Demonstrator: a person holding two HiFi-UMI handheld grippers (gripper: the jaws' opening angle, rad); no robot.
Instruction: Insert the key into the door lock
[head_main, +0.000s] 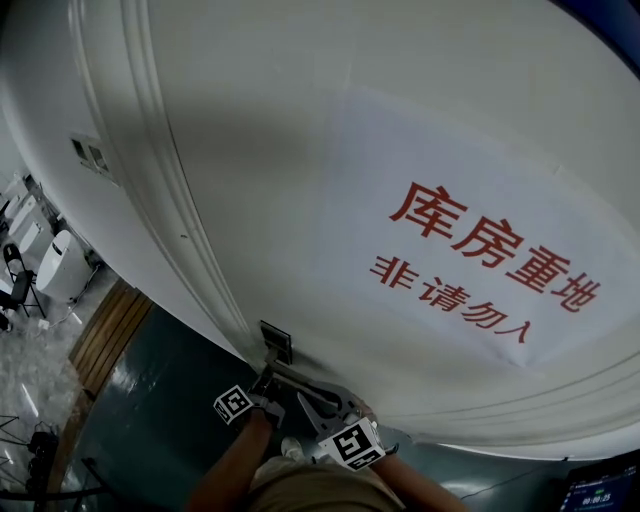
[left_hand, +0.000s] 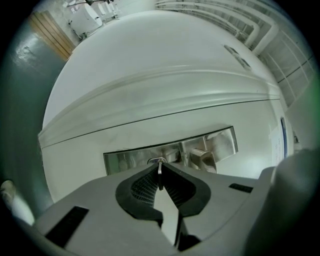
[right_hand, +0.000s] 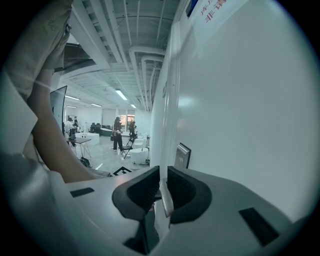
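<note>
The left tool (left_hand: 160, 166) is clenched on the key (left_hand: 159, 176), whose tip is at the keyhole of the lock plate (left_hand: 125, 160). The right tool (right_hand: 161, 186) grips the silver door handle (right_hand: 166, 201).

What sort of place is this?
Probably a storeroom entrance off an open-plan workspace: a white door with a red-lettered notice, a steel lock plate, and desks and people beyond.

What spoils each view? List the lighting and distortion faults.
Head view: fisheye bows the door, and a soft shadow crosses it. Left gripper view: lock plate mirrors glare, corners black. Right gripper view: bright ceiling lights, sleeve blurred close up.
</note>
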